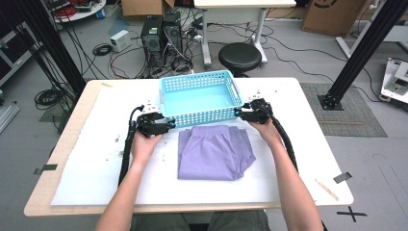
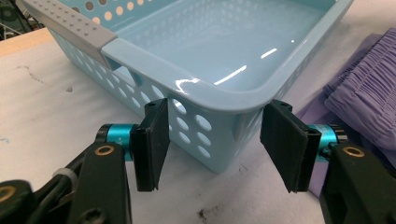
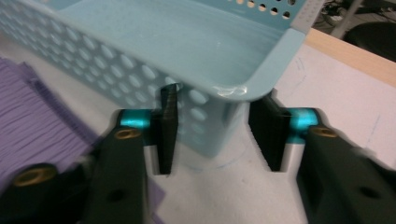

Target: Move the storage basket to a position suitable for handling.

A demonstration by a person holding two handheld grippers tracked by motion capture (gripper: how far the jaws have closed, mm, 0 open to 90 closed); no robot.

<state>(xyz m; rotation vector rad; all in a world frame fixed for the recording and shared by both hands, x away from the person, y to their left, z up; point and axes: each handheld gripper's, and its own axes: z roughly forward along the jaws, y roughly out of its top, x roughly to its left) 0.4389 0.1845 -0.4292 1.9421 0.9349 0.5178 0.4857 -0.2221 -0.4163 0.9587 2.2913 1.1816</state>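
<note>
Counting from the high view: one light blue basket (image 1: pixel 200 96) stands toward the far edge of the table (image 1: pixel 298 159), and one folded purple garment (image 1: pixel 214 151) lies just in front of it, its top edge touching the basket's near wall. Two grippers are at work. The left gripper (image 1: pixel 168 123) sits at the basket's near left corner, the right gripper (image 1: pixel 239 112) at its near right corner, each held in one hand.

In the left gripper view, two black jaws stand apart on either side of the basket (image 2: pixel 224 79) corner; the left pad lies against the perforated wall, while the right pad stands clear of it. The purple garment (image 2: pixel 359 88) shows at the right edge.

In the right gripper view, two jaws straddle the other near corner of the basket (image 3: pixel 187 56). They are apart, close to the walls, and whether the pads press on the plastic cannot be told through the blur. The garment (image 3: pixel 37 126) lies at the left.
</note>
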